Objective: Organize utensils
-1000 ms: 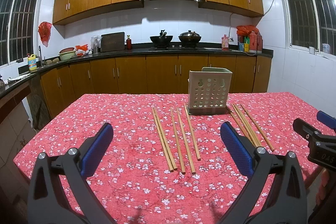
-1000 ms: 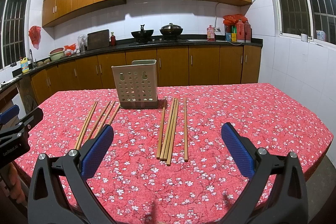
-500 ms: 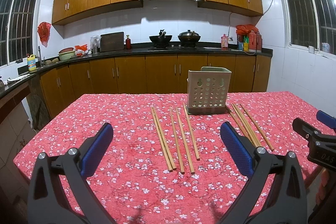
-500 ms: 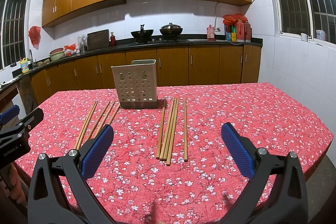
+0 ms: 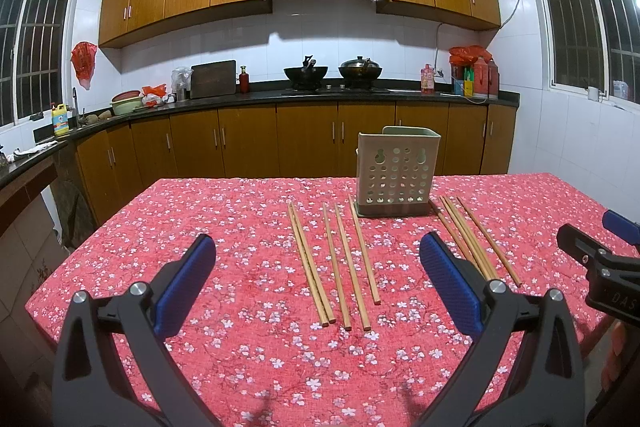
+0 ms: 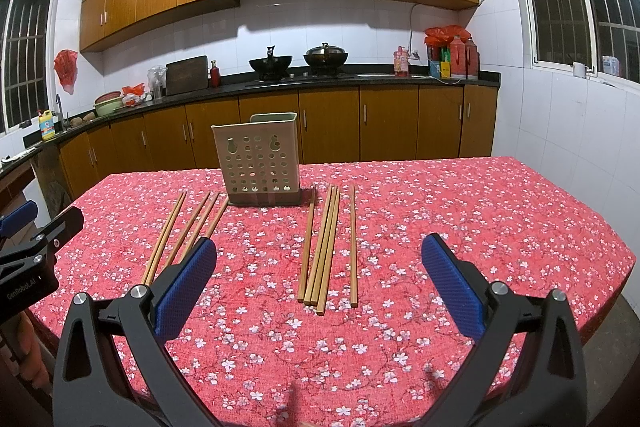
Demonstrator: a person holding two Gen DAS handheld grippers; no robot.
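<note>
Slim, light-brown wooden chopsticks [image 5: 338, 263] lay in two loose groups on the red floral surface [image 5: 240, 227], flanking a pale perforated holder [image 5: 396, 175] that seemed empty, though its inside was hidden. The left tongs [image 5: 316, 283] and right tongs [image 6: 320, 283] both hung above the surface, spread wide and holding nothing.

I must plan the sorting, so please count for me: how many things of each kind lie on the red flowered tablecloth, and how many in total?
Wooden chopsticks: 10
Perforated utensil holder: 1
Total: 11
</note>
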